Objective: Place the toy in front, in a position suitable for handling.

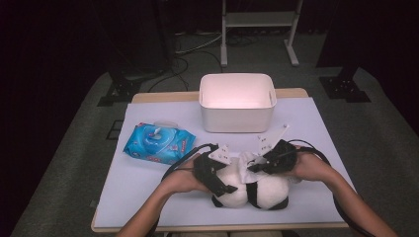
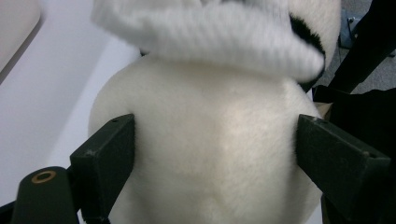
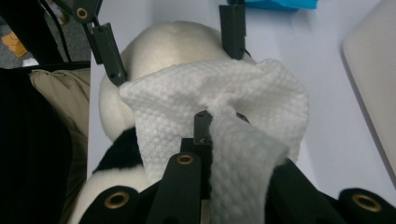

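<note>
A black-and-white plush panda [image 1: 269, 190] lies near the table's front edge. My left gripper [image 1: 217, 180] is shut on its white rounded part [image 2: 215, 177], one jaw pressing in on each side. My right gripper [image 3: 208, 121] is shut on a white textured wipe [image 3: 187, 102], pinched between its jaws and draped over the top of the plush [image 3: 173, 39]. In the high view the right gripper [image 1: 257, 165] sits just right of the left one, with the wipe [image 1: 247, 160] bunched between them. In the left gripper view the wipe [image 2: 210, 32] hangs over the plush, blurred.
A white rectangular bin [image 1: 237, 101] stands at the back middle of the table [image 1: 306, 123]. A blue pack of wet wipes [image 1: 158, 143] lies to the left. Cables trail from both grippers. A metal stand and dark floor lie beyond the table.
</note>
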Tool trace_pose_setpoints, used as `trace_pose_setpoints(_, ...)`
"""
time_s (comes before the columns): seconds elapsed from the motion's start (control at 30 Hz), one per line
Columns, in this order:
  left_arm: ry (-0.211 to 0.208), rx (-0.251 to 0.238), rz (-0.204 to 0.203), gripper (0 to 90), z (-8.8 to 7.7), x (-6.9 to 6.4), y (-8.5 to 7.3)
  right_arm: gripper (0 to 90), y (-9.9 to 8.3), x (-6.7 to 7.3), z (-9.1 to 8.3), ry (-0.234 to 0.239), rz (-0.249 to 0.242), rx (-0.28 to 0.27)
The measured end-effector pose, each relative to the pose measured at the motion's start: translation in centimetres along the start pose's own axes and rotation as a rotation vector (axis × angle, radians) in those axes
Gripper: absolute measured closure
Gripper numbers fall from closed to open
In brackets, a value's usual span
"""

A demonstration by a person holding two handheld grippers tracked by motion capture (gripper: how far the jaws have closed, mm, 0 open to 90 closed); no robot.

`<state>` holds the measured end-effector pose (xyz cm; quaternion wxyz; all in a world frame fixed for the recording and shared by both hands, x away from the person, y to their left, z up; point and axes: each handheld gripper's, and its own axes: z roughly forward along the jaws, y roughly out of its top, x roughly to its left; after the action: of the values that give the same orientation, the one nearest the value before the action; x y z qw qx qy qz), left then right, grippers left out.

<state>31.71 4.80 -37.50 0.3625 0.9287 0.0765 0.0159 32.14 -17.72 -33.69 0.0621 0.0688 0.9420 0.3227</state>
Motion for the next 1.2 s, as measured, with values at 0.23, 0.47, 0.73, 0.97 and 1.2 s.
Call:
trace_pose_setpoints(0.23,0.000,-0.001,-0.001,14.1,0.0,0.0,-0.1,82.6,-2.1,-0.4,-2.4,-0.036,0.049,-0.011)
trace_pose_setpoints(0.47,-0.004,-0.013,-0.018,14.1,0.0,0.0,-0.1,82.5,-4.7,-0.8,-4.2,-0.063,0.117,-0.043)
trace_pose_setpoints(0.73,-0.039,0.008,-0.037,10.0,-0.7,0.5,0.8,82.7,-5.2,0.2,-3.4,-0.059,0.107,-0.057)
trace_pose_setpoints(0.97,-0.040,0.023,-0.020,9.1,-0.1,1.0,2.0,82.9,-5.3,1.1,-3.3,-0.055,0.079,-0.063)
trace_pose_setpoints(1.2,-0.065,0.051,-0.033,6.4,1.2,1.5,3.0,82.9,-5.1,1.6,-3.4,-0.032,0.057,-0.070)
